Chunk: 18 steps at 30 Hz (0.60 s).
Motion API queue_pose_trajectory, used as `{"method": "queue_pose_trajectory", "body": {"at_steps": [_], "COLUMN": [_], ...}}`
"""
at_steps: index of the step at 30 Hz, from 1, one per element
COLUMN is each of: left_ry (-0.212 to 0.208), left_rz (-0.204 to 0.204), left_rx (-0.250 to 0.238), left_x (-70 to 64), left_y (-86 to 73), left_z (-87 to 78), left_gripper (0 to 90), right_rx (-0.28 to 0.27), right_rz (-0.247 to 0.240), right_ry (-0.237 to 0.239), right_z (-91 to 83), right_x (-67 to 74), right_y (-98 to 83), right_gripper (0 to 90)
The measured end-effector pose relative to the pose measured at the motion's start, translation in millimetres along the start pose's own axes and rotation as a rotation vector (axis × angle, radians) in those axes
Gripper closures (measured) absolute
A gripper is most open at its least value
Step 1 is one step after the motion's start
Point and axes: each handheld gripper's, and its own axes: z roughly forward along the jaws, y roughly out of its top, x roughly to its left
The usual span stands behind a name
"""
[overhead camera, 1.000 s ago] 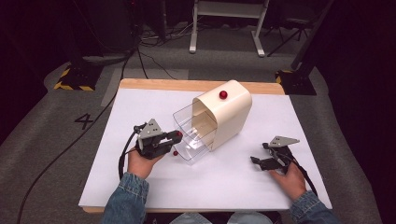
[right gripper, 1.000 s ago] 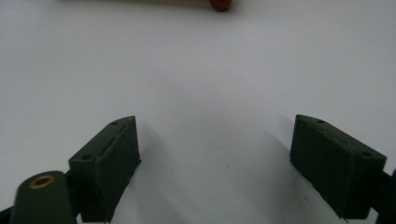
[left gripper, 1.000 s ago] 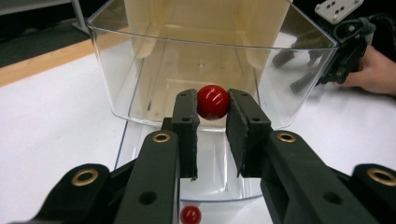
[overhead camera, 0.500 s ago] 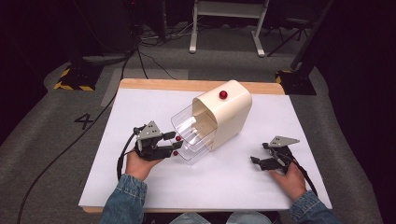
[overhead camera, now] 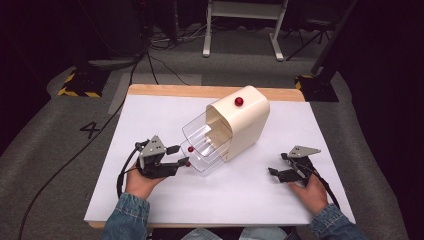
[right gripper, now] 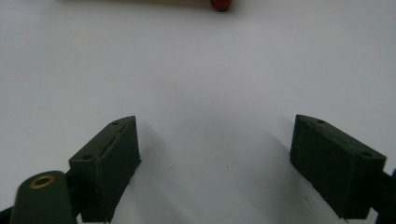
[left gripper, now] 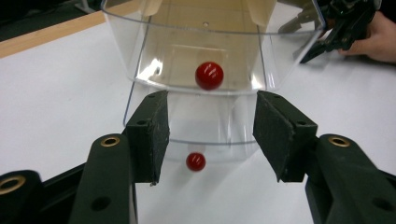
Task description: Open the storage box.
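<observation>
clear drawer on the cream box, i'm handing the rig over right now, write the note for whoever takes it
Left claw: open, jaws either side of the clear drawer's front edge, just below its red knob, gripping nothing.
Right claw: open, resting on the white table, apart from the box.
The cream box sits mid-table with a red knob on top.
Done: the drawer stands pulled partway out and looks empty.
Left: likely to close on the drawer knob and finish moving the drawer; which way is your call.
</observation>
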Motion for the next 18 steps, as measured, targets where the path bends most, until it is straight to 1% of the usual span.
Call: {"method": "queue_pose_trajectory", "body": {"at_steps": [2, 4, 6, 10, 11, 13, 18], "left_ry": [0.010, 0.011, 0.014, 0.034, 0.036, 0.037, 0.056], "left_rz": [0.018, 0.024, 0.039, 0.047, 0.042, 0.023, 0.036], "left_rx": [0.004, 0.005, 0.009, 0.030, 0.035, 0.058, 0.133], "left_x": [-1.2, -2.8, -2.9, -1.9, -1.2, 0.6, 5.5], "left_y": [-2.6, -6.3, -10.4, -19.4, -21.4, -25.5, -37.7], "left_z": [-5.8, -11.7, -17.1, -24.7, -26.0, -28.5, -32.7], "left_gripper": [45.0, 43.4, 41.7, 38.9, 37.6, 36.4, 32.3], "right_rx": [0.000, 0.001, 0.000, 0.000, 0.000, 0.000, 0.000], "right_rz": [0.000, 0.001, 0.001, 0.001, 0.001, 0.001, 0.001], "right_ry": [0.000, 0.000, 0.001, 0.002, 0.002, 0.002, 0.002], "right_z": [0.0, 0.0, 0.0, 0.0, 0.1, 0.1, 0.1], "right_x": [0.0, 0.0, 0.0, -0.2, -0.2, -0.2, -0.2], "right_y": [0.0, 0.0, 0.0, 0.1, 0.1, 0.1, 0.1], "right_gripper": [15.9, 15.9, 15.9, 16.0, 15.9, 16.0, 15.9]}}
